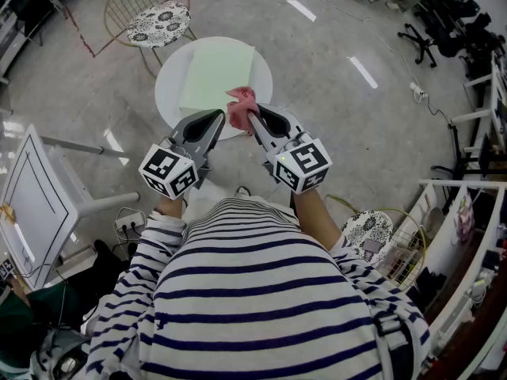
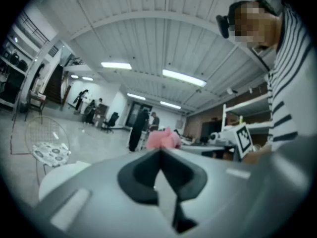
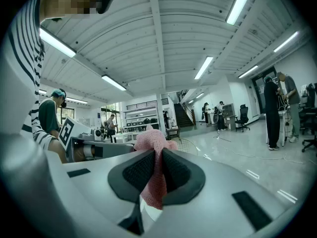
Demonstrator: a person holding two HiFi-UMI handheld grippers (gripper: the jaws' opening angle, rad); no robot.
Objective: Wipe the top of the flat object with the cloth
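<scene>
right claw (image 1: 253, 119): clamped on the pink cloth (image 1: 240, 103), up by the near edge of the table (image 1: 170, 85)
left claw (image 1: 215, 122): shut tight, nothing in it
board (image 1: 218, 74): pale green, flat on the table, cloth not touching it
progress: cloth's in hand, wiping doesn't look started, whole top left to do

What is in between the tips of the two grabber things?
The pink cloth. The head view shows it bunched between the left gripper and the right gripper, whose jaws pinch it. The left gripper's jaws are shut on nothing.
</scene>
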